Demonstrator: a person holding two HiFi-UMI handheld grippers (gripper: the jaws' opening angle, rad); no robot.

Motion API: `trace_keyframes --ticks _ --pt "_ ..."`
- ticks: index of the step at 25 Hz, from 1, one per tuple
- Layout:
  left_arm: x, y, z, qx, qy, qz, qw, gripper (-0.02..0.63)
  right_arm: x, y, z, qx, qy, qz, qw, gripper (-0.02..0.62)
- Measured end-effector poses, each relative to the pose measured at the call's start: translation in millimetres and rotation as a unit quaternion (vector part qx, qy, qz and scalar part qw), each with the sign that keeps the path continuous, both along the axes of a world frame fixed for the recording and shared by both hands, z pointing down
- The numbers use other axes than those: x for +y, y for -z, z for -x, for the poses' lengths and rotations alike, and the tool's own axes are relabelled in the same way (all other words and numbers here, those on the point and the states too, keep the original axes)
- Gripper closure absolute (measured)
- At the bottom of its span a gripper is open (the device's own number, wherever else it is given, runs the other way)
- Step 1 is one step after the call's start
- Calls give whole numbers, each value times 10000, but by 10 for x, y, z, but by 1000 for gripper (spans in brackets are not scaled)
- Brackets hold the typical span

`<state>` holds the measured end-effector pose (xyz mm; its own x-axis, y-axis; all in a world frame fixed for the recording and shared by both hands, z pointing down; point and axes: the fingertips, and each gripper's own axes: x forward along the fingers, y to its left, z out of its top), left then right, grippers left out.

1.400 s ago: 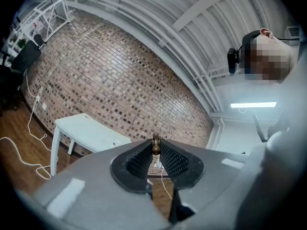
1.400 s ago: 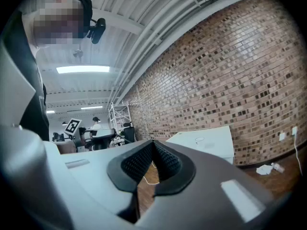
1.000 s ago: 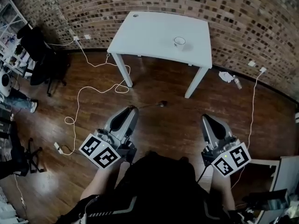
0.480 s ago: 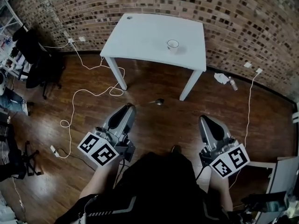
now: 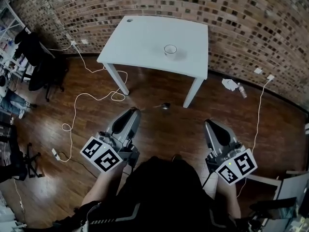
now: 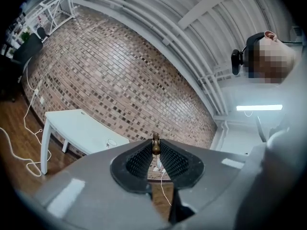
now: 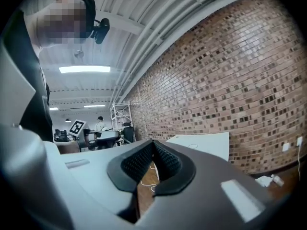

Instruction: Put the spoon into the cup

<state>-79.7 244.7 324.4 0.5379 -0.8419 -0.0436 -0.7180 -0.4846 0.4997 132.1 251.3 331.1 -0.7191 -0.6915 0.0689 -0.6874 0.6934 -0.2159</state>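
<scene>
Nearest to us, our own dark-clothed body fills the bottom of the head view. Our two hands hold the grippers out level above the wooden floor (image 5: pixel 164 134).

Our left gripper (image 5: pixel 135 111) is pinching the spoon (image 5: pixel 155 108). In the left gripper view a brown part of the spoon sits clamped between the tips of the ribbed black pads. From above, the spoon sticks out forward past the jaws, and its rounded end hangs over the floor.

Our right gripper (image 5: pixel 208 124) has its jaws pressed together with nothing between them.

Farther out on the left, a white cable (image 5: pixel 77 100) loops across the floorboards.

Beyond that stands a white table (image 5: pixel 140 37), close to a curved-looking brick wall (image 5: pixel 203 4). The cup (image 5: pixel 170 49), small and white, stands upright on the tabletop, right of its middle. It is well apart from the spoon.

At the far left, near the wall, is a black chair (image 5: pixel 41 59).
</scene>
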Motion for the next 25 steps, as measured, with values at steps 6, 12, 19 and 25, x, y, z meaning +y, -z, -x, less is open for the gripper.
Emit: trace_keyframes --ticks 6,12,19,25 --pt "-173 0 -232 -167 126 107 9997 563 -244 -129 -238 -27 94 136 9999 589" --pt "-419 -54 -338 -168 251 214 9993 563 -544 -175 -370 -59 203 254 9995 589" --pt "-842 -195 -86 -53 -228 352 9991 563 -1080 -204 -131 -71 -252 314 9992 589" --pt "-1344 -144 317 -67 -810 217 9965 563 -1491 -149 317 -65 -758 307 9966 589"
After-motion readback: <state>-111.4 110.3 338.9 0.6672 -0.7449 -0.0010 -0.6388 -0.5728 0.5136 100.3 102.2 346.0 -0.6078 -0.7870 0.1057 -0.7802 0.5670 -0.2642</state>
